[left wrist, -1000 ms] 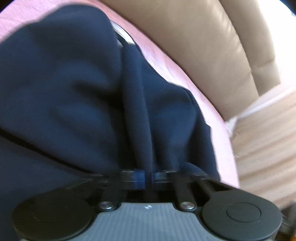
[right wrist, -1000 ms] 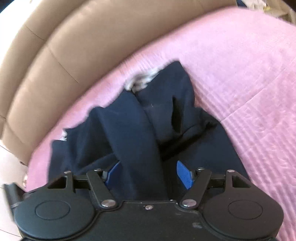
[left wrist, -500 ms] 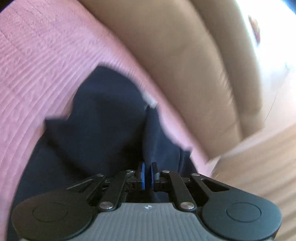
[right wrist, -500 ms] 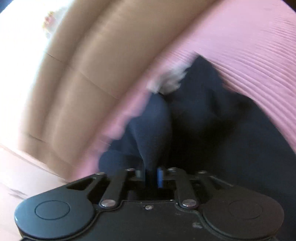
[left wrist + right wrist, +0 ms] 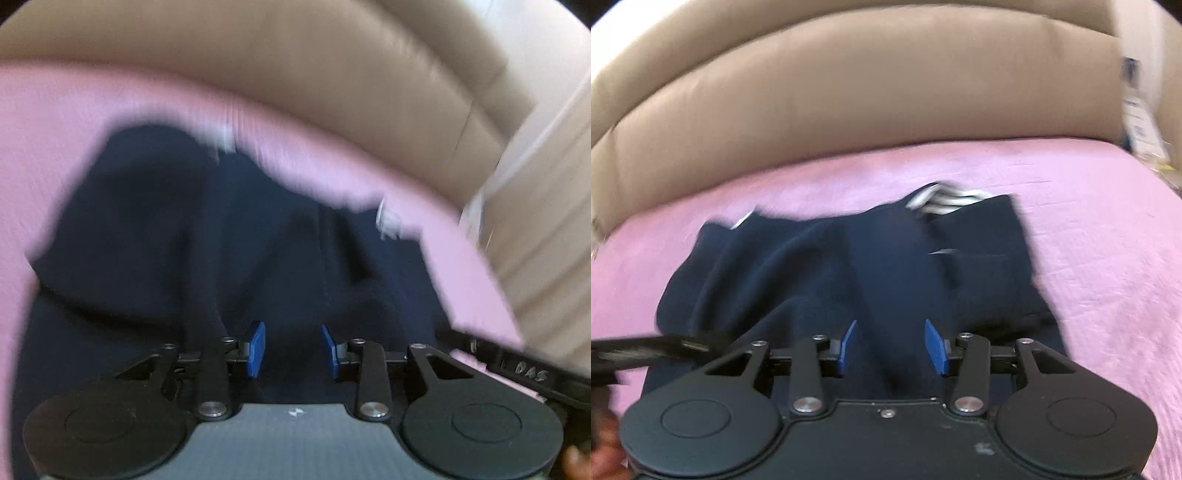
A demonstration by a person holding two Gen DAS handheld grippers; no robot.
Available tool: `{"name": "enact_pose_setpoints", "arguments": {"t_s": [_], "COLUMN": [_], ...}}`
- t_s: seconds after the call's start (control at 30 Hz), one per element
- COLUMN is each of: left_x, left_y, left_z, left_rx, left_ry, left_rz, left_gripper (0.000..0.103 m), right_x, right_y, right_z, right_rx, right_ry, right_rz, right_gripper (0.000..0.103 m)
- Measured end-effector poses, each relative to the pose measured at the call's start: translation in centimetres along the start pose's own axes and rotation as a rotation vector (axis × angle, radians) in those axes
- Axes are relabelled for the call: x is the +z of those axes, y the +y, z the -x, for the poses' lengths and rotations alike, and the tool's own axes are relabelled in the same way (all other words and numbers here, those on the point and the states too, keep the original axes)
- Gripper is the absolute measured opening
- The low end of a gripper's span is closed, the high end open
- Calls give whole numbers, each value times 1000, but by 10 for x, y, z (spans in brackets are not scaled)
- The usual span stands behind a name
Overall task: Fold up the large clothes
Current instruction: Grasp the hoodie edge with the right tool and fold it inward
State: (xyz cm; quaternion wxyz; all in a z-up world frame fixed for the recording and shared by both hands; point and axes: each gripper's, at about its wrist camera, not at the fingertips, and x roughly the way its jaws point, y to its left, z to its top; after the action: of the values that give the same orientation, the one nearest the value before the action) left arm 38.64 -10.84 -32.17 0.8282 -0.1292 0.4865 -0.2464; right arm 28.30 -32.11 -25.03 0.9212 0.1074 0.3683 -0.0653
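The left gripper [image 5: 291,349] has just been opening, its blue pads apart over the navy garment [image 5: 857,266], nothing pinched; that garment lies bunched on the pink quilted cover [image 5: 1108,240], its far edge near the tan sofa back [image 5: 849,110]; the right gripper [image 5: 892,345] has jaws parted too, just opening a little, a raised ridge of cloth between them, apparently unpressed; risk: with 2 loose grips, that ridge could slump and skew the fold.
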Motion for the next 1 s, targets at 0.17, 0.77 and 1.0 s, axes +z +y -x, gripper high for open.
{"name": "enact_pose_setpoints", "arguments": {"t_s": [0.17, 0.77, 1.0], "left_x": [-12, -64, -72], "left_y": [7, -1, 20], "left_z": [-21, 121, 141], "left_rx": [132, 75, 53], "left_ry": [120, -6, -23], "left_rz": [14, -53, 23], "left_gripper": [15, 23, 24], "right_x": [-31, 40, 77], "right_y": [7, 46, 43], "right_z": [-64, -99, 5], "right_rx": [7, 256, 342], "right_ry": [285, 321, 1], "right_rz": [-9, 360, 283], "right_gripper": [49, 55, 19]}}
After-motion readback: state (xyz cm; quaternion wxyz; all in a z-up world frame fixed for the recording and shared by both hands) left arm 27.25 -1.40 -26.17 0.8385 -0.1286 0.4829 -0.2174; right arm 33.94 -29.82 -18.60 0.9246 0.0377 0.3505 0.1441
